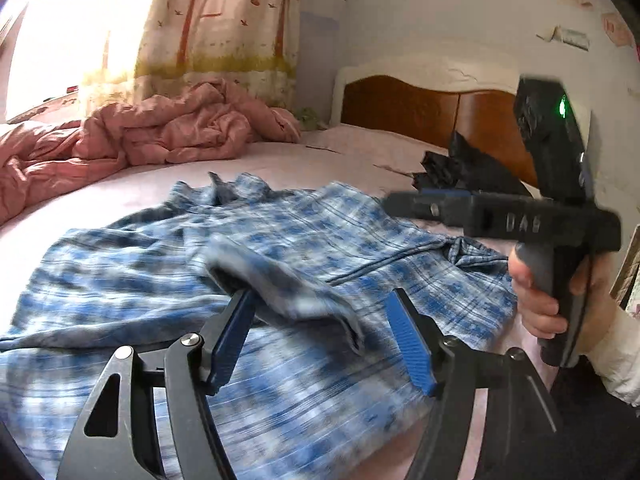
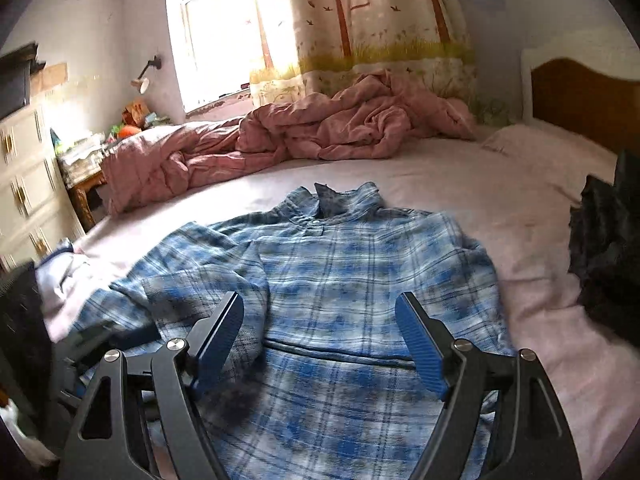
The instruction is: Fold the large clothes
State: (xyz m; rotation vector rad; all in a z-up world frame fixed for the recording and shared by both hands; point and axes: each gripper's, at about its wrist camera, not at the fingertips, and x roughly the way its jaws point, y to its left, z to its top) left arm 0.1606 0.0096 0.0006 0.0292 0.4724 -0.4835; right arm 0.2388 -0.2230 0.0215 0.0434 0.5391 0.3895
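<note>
A blue and white plaid shirt [image 2: 352, 280] lies spread on the bed, collar toward the far side. It also shows in the left wrist view [image 1: 160, 264]. Its left sleeve [image 1: 280, 288] is folded in over the body and lies blurred between my left gripper's fingers. My left gripper [image 1: 320, 320] is open just above the sleeve, not gripping it. My right gripper [image 2: 320, 320] is open and empty above the shirt's lower front. Seen from the left wrist view, the right gripper's body [image 1: 560, 216] is held in a hand over the shirt's right side.
A crumpled pink quilt [image 2: 320, 136] lies along the far side of the bed [image 2: 460, 184]. A black garment [image 2: 608, 240] sits at the right near the wooden headboard [image 1: 420, 108]. A dresser [image 2: 24, 184] and cluttered side table stand at the left. Other clothes lie at the bed's left edge [image 2: 68, 264].
</note>
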